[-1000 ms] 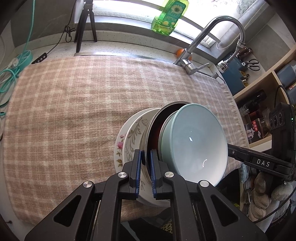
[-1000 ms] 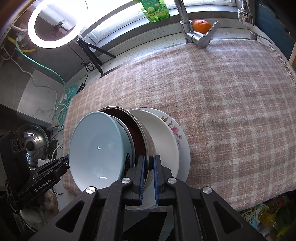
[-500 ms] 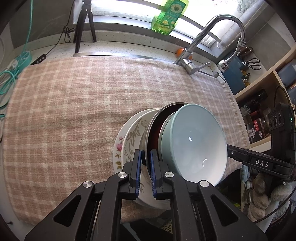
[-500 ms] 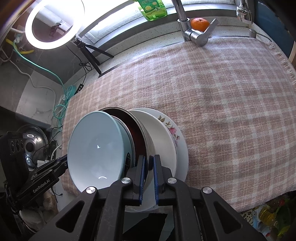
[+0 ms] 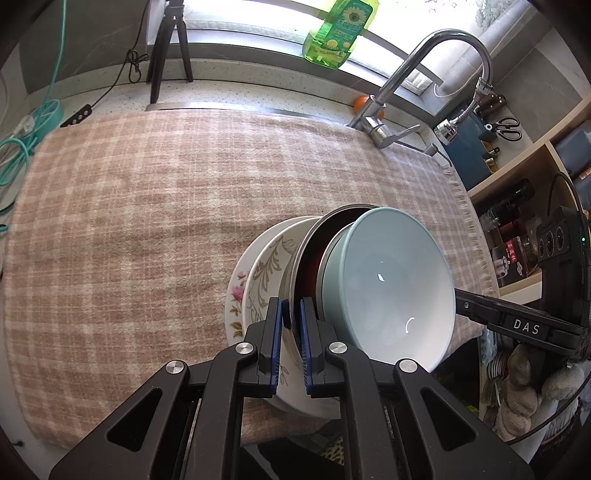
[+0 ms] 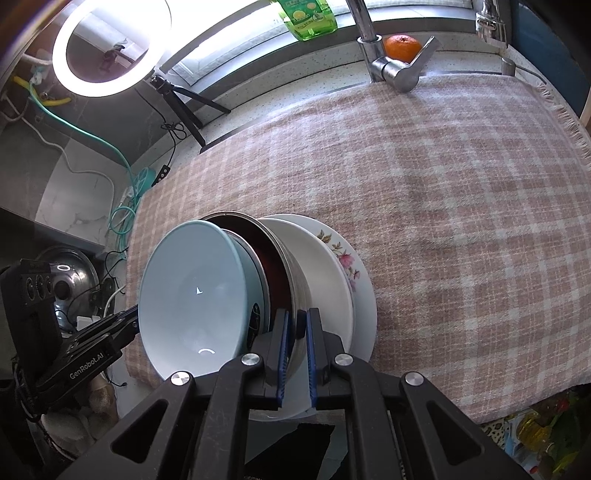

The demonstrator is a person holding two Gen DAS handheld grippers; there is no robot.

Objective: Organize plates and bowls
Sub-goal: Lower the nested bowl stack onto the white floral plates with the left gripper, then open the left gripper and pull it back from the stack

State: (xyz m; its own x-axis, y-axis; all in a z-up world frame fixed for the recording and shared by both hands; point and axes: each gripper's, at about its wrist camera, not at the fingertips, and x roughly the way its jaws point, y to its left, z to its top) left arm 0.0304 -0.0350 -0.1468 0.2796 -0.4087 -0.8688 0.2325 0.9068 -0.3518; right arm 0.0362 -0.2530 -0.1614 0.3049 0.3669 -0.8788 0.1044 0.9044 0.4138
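Observation:
A nested stack is held on edge above the checked cloth (image 5: 147,221): a floral plate (image 5: 236,295), a white bowl with a grey leaf pattern (image 5: 266,273), a steel bowl with a dark red inside (image 5: 314,251) and a pale blue bowl (image 5: 391,288). My left gripper (image 5: 291,321) is shut on the steel bowl's rim. My right gripper (image 6: 295,332) is shut on the steel bowl's rim (image 6: 291,288) from the opposite side. The blue bowl (image 6: 192,295), the white bowl (image 6: 317,273) and the floral plate (image 6: 347,262) show in the right wrist view too.
A tap (image 5: 406,74), a green soap bottle (image 5: 340,33) and an orange (image 6: 402,48) stand at the back by the window. A tripod (image 5: 166,51), a ring light (image 6: 110,48) and cables (image 5: 22,147) are at the left. Shelves (image 5: 517,177) with clutter are at the right.
The stack and both grippers have drifted slightly towards the near edge of the cloth. Both grips are unchanged.

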